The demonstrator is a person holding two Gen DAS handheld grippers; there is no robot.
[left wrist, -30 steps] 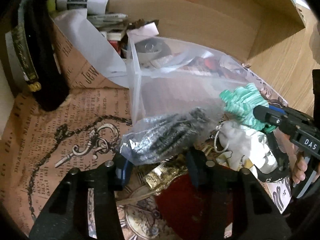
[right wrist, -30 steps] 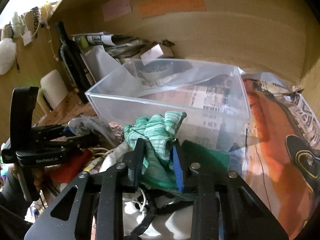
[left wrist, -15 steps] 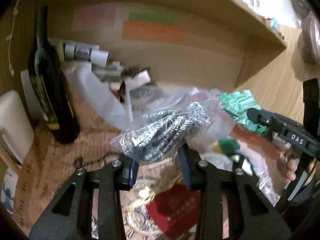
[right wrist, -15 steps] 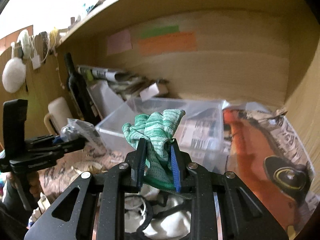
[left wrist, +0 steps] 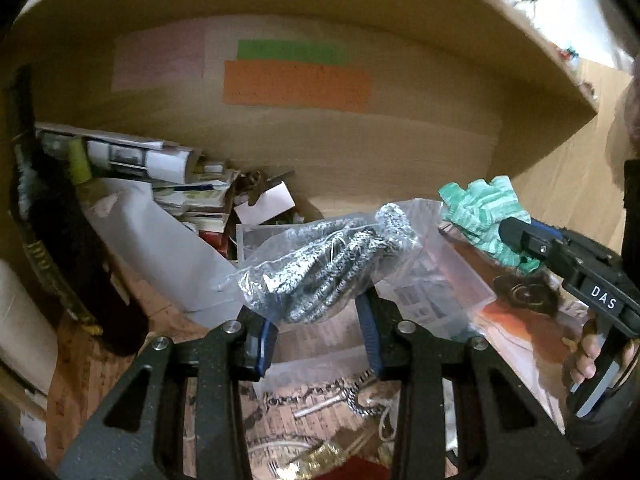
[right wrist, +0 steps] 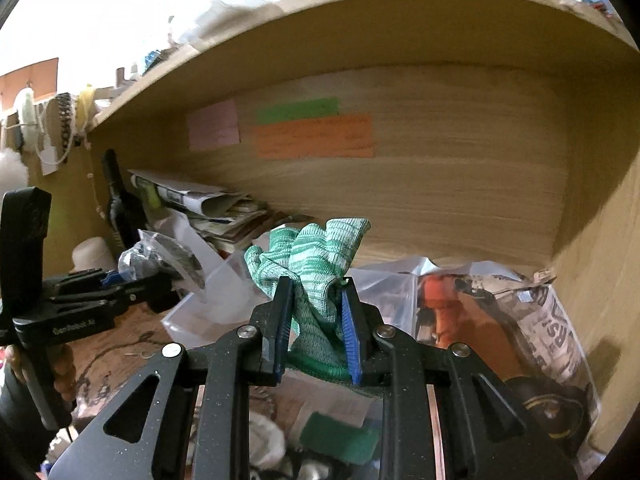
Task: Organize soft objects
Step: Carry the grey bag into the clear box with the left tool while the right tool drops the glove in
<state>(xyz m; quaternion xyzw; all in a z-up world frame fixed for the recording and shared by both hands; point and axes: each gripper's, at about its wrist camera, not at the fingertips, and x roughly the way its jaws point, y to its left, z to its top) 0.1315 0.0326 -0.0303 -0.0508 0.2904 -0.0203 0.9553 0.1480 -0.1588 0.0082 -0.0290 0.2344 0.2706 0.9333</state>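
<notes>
My left gripper (left wrist: 316, 332) is shut on a clear plastic bag of grey speckled cord (left wrist: 320, 276) and holds it in the air above the near rim of the clear plastic bin (left wrist: 460, 280). My right gripper (right wrist: 314, 332) is shut on a green and white knitted glove (right wrist: 316, 264), also held up above the bin (right wrist: 200, 320). In the left wrist view the right gripper (left wrist: 520, 240) with the glove (left wrist: 484, 216) is at the right. In the right wrist view the left gripper (right wrist: 160, 280) with the bag (right wrist: 160, 256) is at the left.
A dark bottle (left wrist: 60, 248) stands at the left. Rolled papers and books (left wrist: 160, 176) lie against the wooden back wall. A chain and key (left wrist: 328, 396), white cloth (right wrist: 264, 440) and a green item (right wrist: 340, 436) lie below the grippers. A printed bag (right wrist: 520, 320) lies at the right.
Both grippers have risen with their loads, from the clutter on the table to above the bin. The views now tilt up toward the back wall and shelf.
</notes>
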